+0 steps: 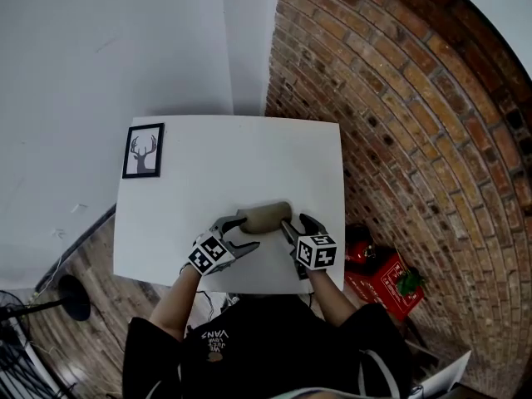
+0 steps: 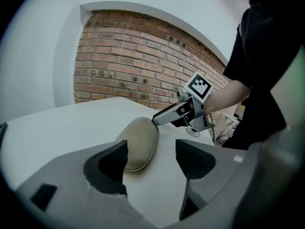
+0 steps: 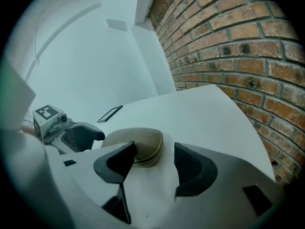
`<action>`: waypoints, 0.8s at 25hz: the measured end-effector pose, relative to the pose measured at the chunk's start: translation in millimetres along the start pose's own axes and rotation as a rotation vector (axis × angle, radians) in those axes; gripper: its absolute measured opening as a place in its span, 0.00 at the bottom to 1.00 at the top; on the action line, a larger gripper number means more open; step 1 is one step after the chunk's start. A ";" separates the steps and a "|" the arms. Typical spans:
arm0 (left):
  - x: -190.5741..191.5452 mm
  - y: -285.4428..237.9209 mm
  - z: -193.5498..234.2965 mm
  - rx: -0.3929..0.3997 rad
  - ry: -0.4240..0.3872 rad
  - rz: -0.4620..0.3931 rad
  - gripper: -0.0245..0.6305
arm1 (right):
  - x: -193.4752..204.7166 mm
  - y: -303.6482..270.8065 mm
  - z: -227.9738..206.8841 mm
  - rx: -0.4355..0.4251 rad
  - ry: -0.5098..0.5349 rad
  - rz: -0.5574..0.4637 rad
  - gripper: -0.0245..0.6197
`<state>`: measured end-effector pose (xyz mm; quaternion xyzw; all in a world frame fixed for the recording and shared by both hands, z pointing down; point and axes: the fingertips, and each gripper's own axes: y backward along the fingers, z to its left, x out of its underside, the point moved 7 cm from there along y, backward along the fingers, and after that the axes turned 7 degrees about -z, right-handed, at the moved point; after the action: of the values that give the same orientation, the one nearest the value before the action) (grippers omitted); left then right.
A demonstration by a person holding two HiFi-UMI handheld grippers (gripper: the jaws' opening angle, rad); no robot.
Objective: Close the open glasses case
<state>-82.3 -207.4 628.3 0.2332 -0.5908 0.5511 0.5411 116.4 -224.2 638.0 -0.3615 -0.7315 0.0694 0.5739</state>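
A beige glasses case (image 1: 266, 217) lies on the white table (image 1: 249, 152) near its front edge, its two halves together with only a thin seam showing. My left gripper (image 1: 241, 233) sits at the case's left end and my right gripper (image 1: 298, 225) at its right end. In the left gripper view the case (image 2: 140, 144) lies just ahead of the open left gripper (image 2: 151, 159), partly behind its left jaw, and the right gripper (image 2: 174, 114) touches the far end. In the right gripper view the case (image 3: 138, 144) sits ahead of the open right gripper (image 3: 153, 161).
A framed deer picture (image 1: 143, 150) lies flat at the table's far left corner. A brick wall (image 1: 399, 123) runs close along the table's right side. A red box (image 1: 382, 277) stands on the floor at the right. The person's body is at the front edge.
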 end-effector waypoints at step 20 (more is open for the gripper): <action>2.4 5.9 -21.0 -0.087 -0.016 0.036 0.65 | 1.7 25.8 18.1 0.031 -0.028 -0.053 0.40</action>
<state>-80.1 -186.0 624.0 0.2034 -0.6224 0.5327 0.5362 111.8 -198.7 620.1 -0.3319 -0.7475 0.0705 0.5710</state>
